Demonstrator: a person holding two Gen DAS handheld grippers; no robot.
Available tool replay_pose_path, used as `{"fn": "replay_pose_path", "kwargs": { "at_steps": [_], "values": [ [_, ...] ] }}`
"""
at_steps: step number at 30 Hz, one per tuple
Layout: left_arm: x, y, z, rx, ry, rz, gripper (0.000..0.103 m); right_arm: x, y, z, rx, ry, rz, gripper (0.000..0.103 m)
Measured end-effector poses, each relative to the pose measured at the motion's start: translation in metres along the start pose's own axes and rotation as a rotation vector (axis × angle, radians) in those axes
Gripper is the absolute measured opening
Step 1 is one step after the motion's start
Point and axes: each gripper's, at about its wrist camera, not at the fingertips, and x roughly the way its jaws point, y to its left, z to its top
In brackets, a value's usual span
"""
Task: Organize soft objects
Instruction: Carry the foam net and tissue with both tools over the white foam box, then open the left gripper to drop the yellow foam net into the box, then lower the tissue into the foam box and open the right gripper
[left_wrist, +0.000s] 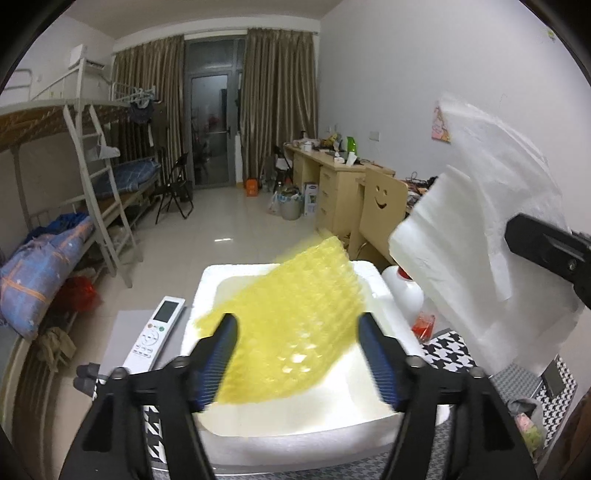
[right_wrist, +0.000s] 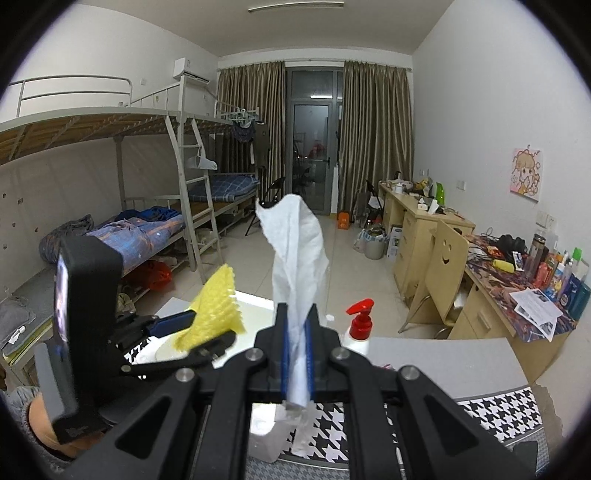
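We see the white foam box (left_wrist: 295, 424) directly below and ahead of the left hand-held gripper (left_wrist: 297, 354), whose jaws stand wide with the yellow bubble wrap (left_wrist: 295, 314) blurred between them, contact unclear. Our right hand-held gripper (right_wrist: 297, 332), level above the desk (right_wrist: 443, 354), pinches the white foam sheet (right_wrist: 299, 251), long axis upright, just right of the box.

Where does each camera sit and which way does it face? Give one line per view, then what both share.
Left wrist: rides the left tongs, looking down over the yellow bubble-textured foam sheet and white foam box toward the balcony door; its blue-padded fingers show.
Right wrist: rides the right tongs, clamped on the white crumpled soft sheet, facing the same door.
Shared: yellow sheet, white sheet, red-capped white pump bottle, each other's tongs.
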Motion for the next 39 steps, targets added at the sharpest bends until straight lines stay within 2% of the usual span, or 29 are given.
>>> {"fn": "replay_pose_path", "kwargs": {
  "at_steps": [1, 4, 7, 17, 21, 28, 39],
  "values": [
    [-0.002, 0.004, 0.001, -0.010, -0.010, 0.007, 0.090, 0.001, 0.001, 0.000, -0.002, 0.001, -0.002, 0.010],
    [-0.013, 0.014, 0.002, -0.034, -0.050, 0.030, 0.097, 0.004, 0.002, 0.002, -0.005, 0.005, -0.003, 0.010],
    [-0.021, 0.020, 0.003, -0.053, -0.072, 0.041, 0.101, 0.006, 0.006, 0.004, -0.008, 0.005, 0.005, 0.010],
    [-0.046, 0.036, -0.005, -0.075, -0.115, 0.092, 0.101, 0.019, 0.023, 0.010, -0.032, 0.014, 0.038, 0.010],
    [-0.054, 0.042, -0.008, -0.070, -0.126, 0.135, 0.101, 0.024, 0.030, 0.011, -0.041, 0.019, 0.056, 0.010],
    [-0.057, 0.058, -0.016, -0.092, -0.118, 0.164, 0.101, 0.037, 0.040, 0.013, -0.042, 0.041, 0.093, 0.010],
    [-0.058, 0.066, -0.024, -0.097, -0.113, 0.170, 0.101, 0.068, 0.047, 0.004, -0.039, 0.135, 0.127, 0.011]
  ]
}}
